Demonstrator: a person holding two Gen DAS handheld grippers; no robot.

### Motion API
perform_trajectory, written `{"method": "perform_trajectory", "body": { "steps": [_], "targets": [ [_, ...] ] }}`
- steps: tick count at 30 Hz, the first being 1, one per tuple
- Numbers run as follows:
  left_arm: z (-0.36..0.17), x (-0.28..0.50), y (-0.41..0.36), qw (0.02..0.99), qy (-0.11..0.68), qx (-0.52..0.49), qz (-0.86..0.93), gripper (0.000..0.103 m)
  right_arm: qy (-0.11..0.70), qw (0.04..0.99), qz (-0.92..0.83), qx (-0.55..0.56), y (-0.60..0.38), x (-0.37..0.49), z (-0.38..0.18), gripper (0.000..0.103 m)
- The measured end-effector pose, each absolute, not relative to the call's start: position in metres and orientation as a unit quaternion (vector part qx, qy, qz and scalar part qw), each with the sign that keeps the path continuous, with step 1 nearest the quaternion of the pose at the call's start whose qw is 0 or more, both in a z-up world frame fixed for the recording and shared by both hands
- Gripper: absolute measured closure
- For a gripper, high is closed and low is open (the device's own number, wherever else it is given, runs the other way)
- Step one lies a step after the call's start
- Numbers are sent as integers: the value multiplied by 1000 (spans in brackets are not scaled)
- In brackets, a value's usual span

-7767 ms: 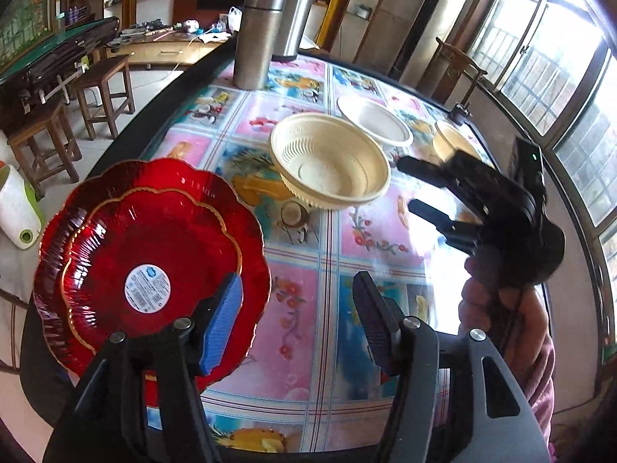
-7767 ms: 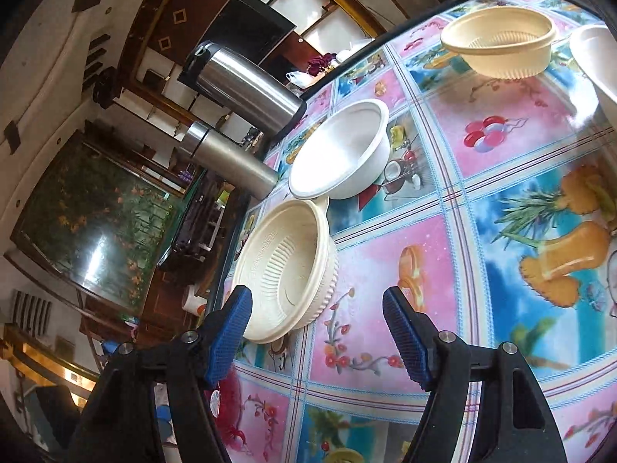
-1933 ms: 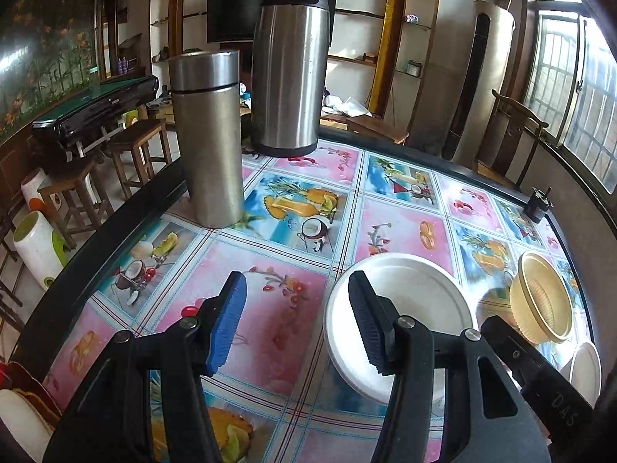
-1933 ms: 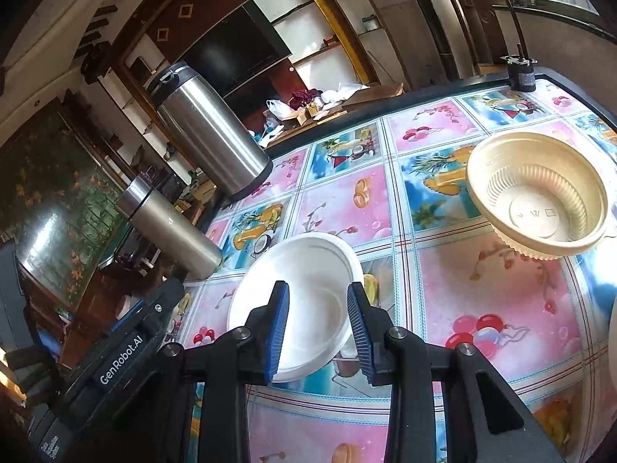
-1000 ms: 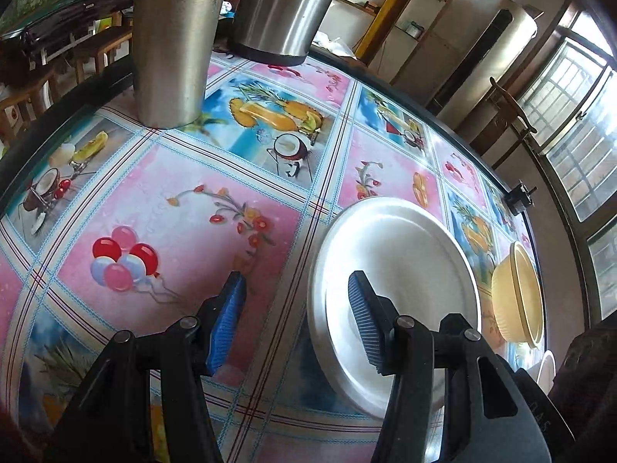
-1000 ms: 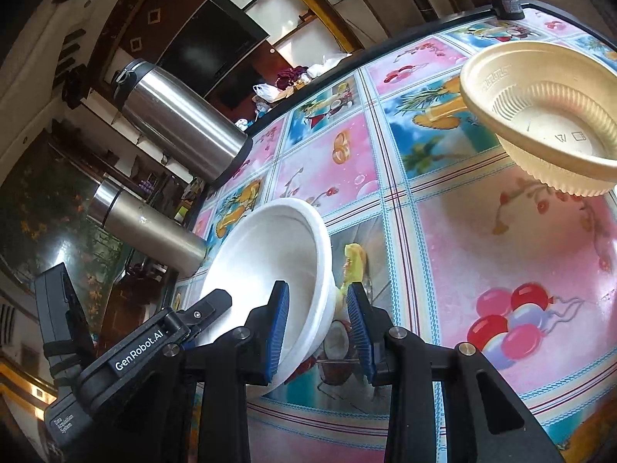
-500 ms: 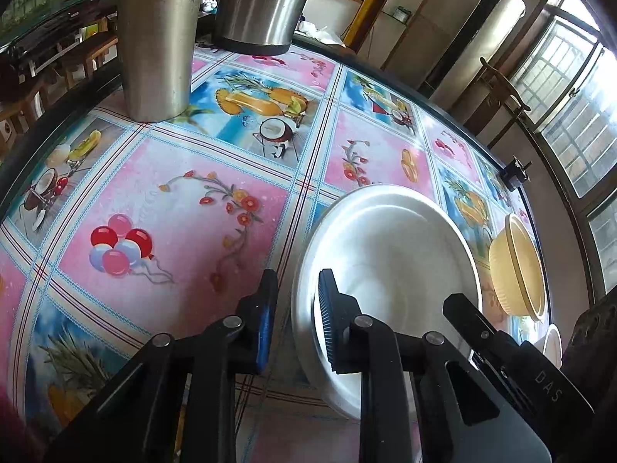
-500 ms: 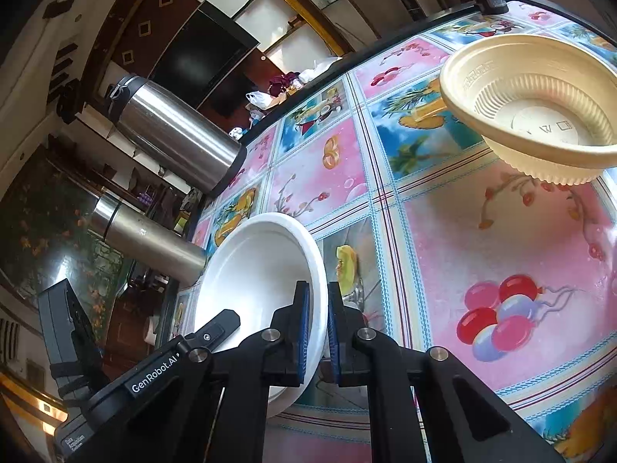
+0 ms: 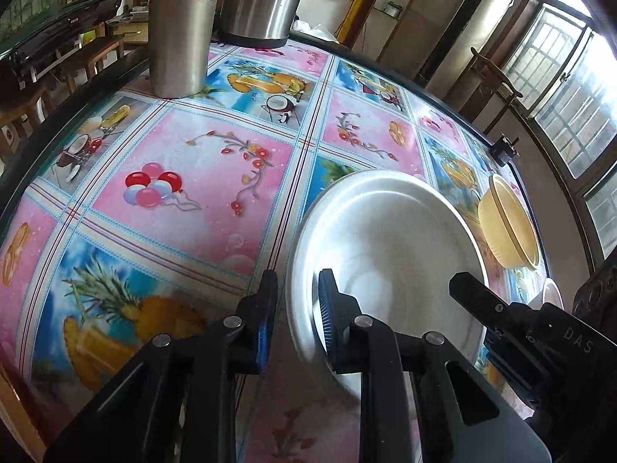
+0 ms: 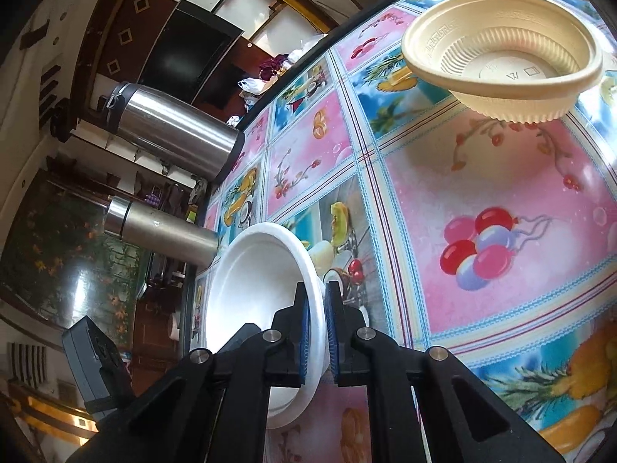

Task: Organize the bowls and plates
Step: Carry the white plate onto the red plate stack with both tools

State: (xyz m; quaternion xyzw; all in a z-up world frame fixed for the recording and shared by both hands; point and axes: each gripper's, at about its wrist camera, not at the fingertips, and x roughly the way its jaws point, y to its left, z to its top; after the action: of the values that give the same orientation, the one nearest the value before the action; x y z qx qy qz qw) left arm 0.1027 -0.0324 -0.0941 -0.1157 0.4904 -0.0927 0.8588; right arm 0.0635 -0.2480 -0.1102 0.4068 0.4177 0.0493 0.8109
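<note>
A white bowl [image 9: 389,247] rests on the patterned tablecloth [image 9: 200,193]. My left gripper [image 9: 296,308] is shut on its near left rim, one pad inside the bowl and one outside. My right gripper [image 10: 319,324] is shut on the opposite rim of the same white bowl [image 10: 254,293], which shows as a thin white edge between its blue pads. In the left wrist view one black finger [image 9: 474,297] of the right gripper reaches in over the bowl's right side. A cream ribbed bowl [image 10: 501,58], seemingly two nested, stands further along the table, also visible as the cream bowl [image 9: 509,223].
A slim steel flask [image 9: 181,27] and a wider steel thermos [image 9: 262,0] stand at the table's far side. A small white dish [image 9: 551,293] peeks out behind the right gripper. The table's dark rim [image 9: 77,88] curves round on the left, with stools and furniture beyond it.
Both grippers have closed onto the white bowl's rim, the left from well apart, the right from a narrow gap. The bowl has shifted slightly across the cloth towards the near side.
</note>
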Motion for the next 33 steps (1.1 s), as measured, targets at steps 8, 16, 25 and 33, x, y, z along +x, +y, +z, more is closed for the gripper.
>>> {"method": "perform_trajectory", "body": {
  "steps": [8,16,25,33],
  "targets": [
    [-76,61,-25,876,464,-96,-97,84,405,813,66,413,-239,23,-98,94],
    [-58,30,-9,889,439,-87,-92,84,390,817,86,417,-226,-9,-87,94],
    [-34,0,29,906,404,-101,-77,84,379,830,112,394,-194,-28,-61,94],
    [-21,-24,79,915,382,-116,-57,84,378,840,145,361,-139,-35,-36,94]
  ]
}}
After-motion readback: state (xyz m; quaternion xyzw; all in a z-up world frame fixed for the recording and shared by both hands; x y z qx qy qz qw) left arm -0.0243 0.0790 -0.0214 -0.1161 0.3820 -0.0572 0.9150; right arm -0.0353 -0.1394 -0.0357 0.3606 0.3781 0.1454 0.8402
